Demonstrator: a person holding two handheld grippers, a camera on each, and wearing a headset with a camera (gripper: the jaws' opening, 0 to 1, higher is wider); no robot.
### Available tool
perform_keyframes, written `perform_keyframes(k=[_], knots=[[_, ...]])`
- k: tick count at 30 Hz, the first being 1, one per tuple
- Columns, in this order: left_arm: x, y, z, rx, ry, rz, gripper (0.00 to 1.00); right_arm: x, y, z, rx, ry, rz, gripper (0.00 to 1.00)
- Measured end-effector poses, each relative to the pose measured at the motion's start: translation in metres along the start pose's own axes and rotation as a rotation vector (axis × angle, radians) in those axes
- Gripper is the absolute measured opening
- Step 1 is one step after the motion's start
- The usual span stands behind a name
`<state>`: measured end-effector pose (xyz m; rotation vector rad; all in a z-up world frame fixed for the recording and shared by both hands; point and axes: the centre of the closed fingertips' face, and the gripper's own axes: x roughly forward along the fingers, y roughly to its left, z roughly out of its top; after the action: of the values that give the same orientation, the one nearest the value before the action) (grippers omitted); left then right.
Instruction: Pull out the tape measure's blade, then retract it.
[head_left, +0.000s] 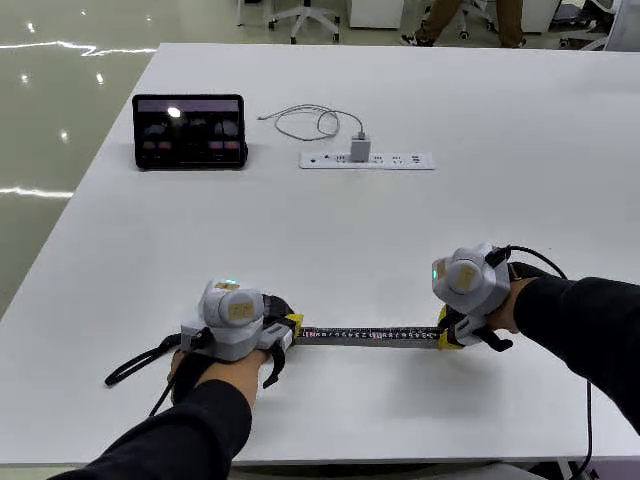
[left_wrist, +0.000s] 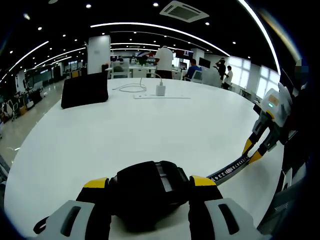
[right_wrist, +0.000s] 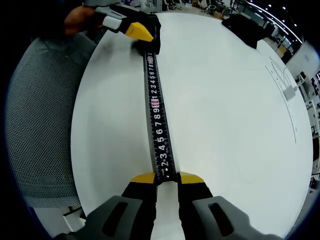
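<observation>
Near the front edge of the white table (head_left: 330, 250), the left gripper (head_left: 288, 330) has its jaws closed around the black case of the tape measure (left_wrist: 150, 192), with one yellow-tipped jaw on each side of it. From the case the blade (right_wrist: 157, 115) lies flat on the table and runs straight to the right gripper (right_wrist: 167, 176), whose jaws pinch the end of the blade. Far across the table, well apart from the blade, a dark tablet (head_left: 189, 130) stands propped up. Beside it lies a white power strip (head_left: 367, 160) with a charger (head_left: 360, 148) plugged in and its cable (head_left: 305, 122) looped behind. A grey mesh chair (right_wrist: 40, 125) stands just beside the table edge.
</observation>
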<state>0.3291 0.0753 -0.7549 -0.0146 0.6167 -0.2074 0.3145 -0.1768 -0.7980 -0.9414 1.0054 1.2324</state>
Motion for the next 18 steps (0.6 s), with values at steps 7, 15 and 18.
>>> perform_keyframes(k=[7, 15, 18], knots=[[0.0003, 0.0002, -0.0004, 0.003, 0.001, 0.0, 0.59, 0.0009, -0.0003, 0.0028, 0.001, -0.007, -0.002, 0.11], [0.0005, 0.0004, -0.0006, 0.007, 0.002, 0.001, 0.59, 0.0029, -0.0006, 0.0068, 0.003, -0.014, 0.0, 0.11], [0.0006, 0.0005, -0.0007, 0.007, 0.001, 0.0, 0.59, 0.0033, -0.0006, 0.0078, 0.001, -0.014, 0.001, 0.11]])
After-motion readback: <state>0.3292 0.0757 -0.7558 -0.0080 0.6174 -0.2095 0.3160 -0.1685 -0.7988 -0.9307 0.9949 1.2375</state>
